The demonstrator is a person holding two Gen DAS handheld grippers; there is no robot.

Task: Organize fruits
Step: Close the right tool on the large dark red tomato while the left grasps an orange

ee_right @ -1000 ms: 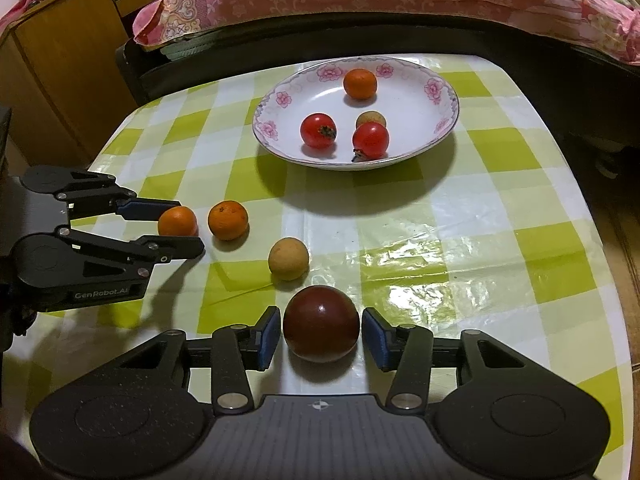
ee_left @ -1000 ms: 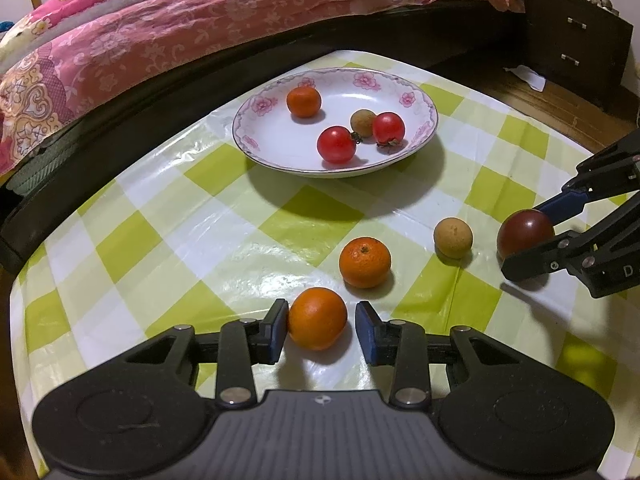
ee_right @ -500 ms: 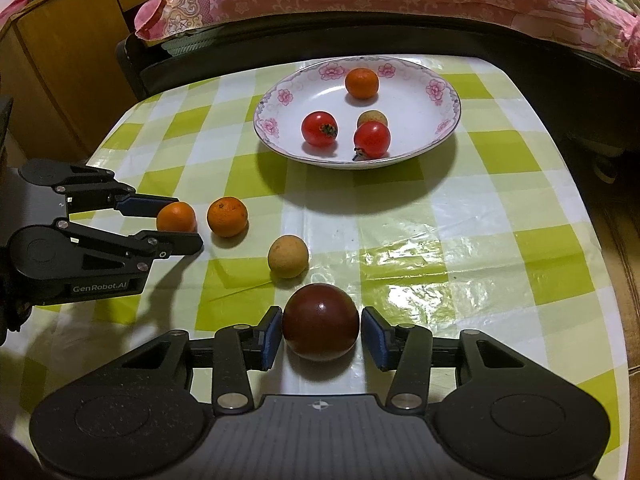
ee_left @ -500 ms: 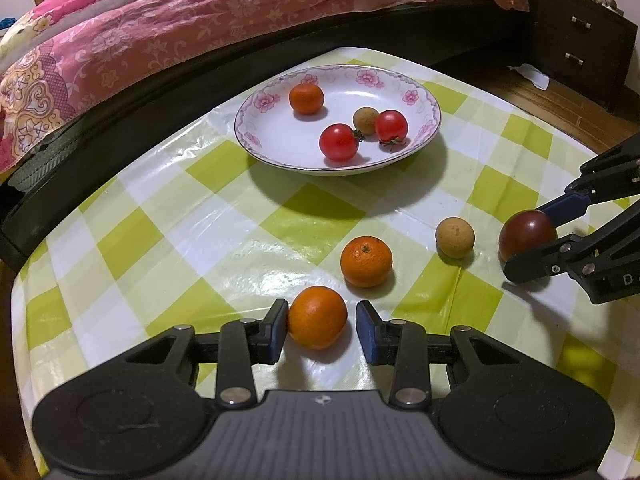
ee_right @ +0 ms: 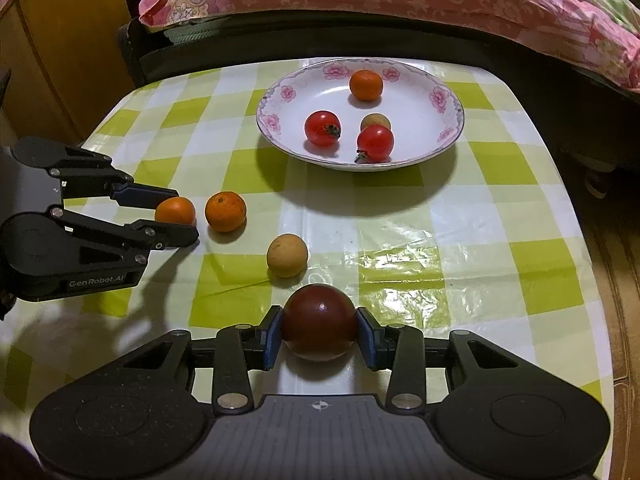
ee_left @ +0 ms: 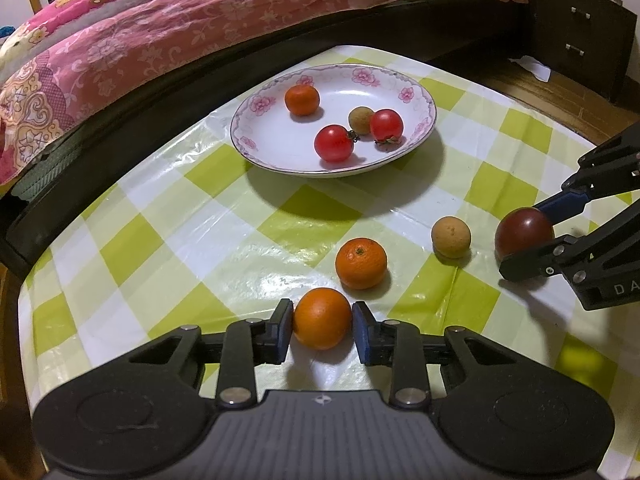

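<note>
My left gripper is shut on a small orange, low over the checked tablecloth; both show in the right wrist view, the gripper and the orange. My right gripper is shut on a dark red round fruit, also seen in the left wrist view. A second orange and a tan round fruit lie loose between the grippers. The white floral plate holds an orange, two red tomatoes and a tan fruit.
A bed with a pink floral quilt and dark frame runs behind the table. A dark drawer cabinet stands at the right. A wooden cabinet stands at the left in the right wrist view. The table edge is close on the right.
Both grippers have closed in on their fruits: the left pads now touch the orange and the right pads touch the dark red fruit. Both views sit slightly higher.
</note>
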